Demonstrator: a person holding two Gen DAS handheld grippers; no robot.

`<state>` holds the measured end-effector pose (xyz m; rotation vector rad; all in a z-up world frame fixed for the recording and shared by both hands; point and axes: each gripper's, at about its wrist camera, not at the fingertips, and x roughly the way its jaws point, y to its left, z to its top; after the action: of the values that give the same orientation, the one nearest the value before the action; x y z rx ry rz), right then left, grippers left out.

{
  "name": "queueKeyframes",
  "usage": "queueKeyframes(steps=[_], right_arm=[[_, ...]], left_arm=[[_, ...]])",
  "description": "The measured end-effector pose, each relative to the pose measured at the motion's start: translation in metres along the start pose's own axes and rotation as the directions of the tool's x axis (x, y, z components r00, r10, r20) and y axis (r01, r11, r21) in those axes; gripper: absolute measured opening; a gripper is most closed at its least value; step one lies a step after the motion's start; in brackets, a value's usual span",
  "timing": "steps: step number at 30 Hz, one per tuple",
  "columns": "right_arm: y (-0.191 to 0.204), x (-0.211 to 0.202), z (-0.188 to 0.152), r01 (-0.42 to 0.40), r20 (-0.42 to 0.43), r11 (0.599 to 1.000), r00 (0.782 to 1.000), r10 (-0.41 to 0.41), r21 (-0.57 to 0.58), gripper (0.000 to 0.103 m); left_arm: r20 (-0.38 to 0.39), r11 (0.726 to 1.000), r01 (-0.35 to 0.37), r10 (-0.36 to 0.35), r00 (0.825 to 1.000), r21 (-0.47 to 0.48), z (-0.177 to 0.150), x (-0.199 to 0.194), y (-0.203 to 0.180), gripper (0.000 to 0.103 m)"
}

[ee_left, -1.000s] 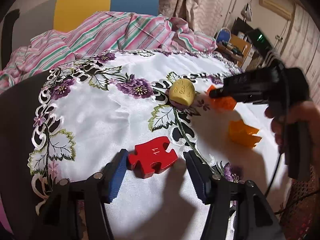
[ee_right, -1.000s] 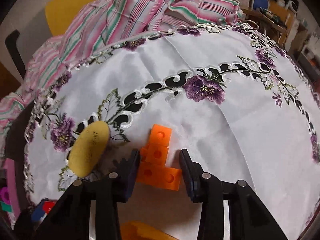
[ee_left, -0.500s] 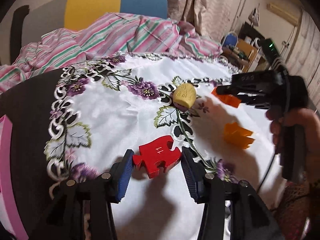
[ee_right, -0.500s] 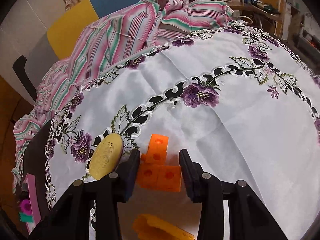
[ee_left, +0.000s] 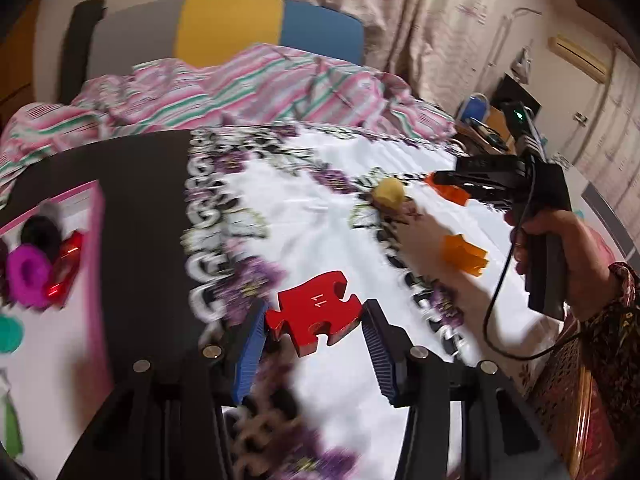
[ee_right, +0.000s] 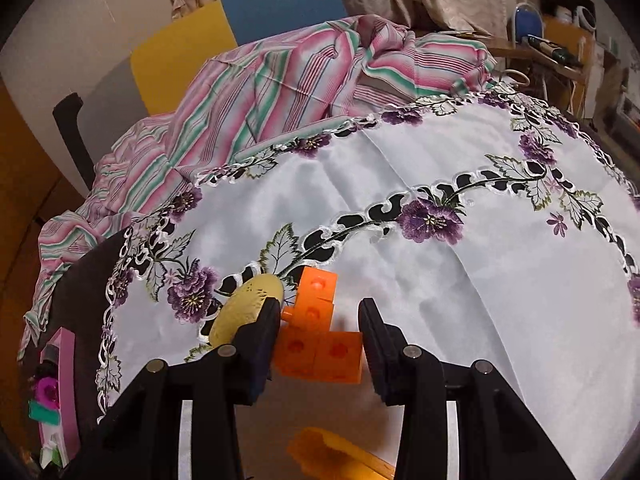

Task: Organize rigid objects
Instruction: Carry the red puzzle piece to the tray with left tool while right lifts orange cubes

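Two tongs each pinch a piece: the left tongs (ee_left: 314,330) hold a red jigsaw-shaped block marked 11 (ee_left: 316,312) at lower centre, the right tongs (ee_right: 320,330) an orange cube-built L-block (ee_right: 318,334) beside a yellow oval piece (ee_right: 246,308).

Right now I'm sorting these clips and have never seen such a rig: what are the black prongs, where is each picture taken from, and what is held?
No robot here: a person holds two hand grippers, each carrying a camera looking along its fingers.

Left view: the left gripper grips a red puzzle piece marked 11. To the right you see the person's right hand.

Right view: the right gripper clamps an orange block cluster.

A yellow oval piece and another orange piece lie on the embroidered tablecloth. A pink tray with small items sits on the left.
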<state>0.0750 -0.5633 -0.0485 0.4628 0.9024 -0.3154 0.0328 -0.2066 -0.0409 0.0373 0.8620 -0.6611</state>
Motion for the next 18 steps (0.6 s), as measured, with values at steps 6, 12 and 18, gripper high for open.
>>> queueKeyframes(steps=[6, 12, 18], right_arm=[[0.007, -0.006, -0.001, -0.015, 0.026, 1.000, 1.000, 0.016, -0.025, 0.041], [0.027, -0.011, -0.005, -0.022, 0.047, 0.994, 0.999, 0.027, -0.103, 0.041], [0.035, -0.010, -0.008, -0.022, 0.051, 0.989, 0.998, 0.029, -0.145, 0.041]], left_arm=[[0.043, 0.997, -0.041, 0.043, 0.998, -0.062, -0.007, -0.032, 0.036, 0.048], [0.063, 0.984, -0.103, 0.113, 0.992, -0.145, -0.015, -0.055, 0.080, 0.048], [0.051, 0.955, -0.168, 0.186, 0.981, -0.244, -0.023, -0.063, 0.127, 0.048]])
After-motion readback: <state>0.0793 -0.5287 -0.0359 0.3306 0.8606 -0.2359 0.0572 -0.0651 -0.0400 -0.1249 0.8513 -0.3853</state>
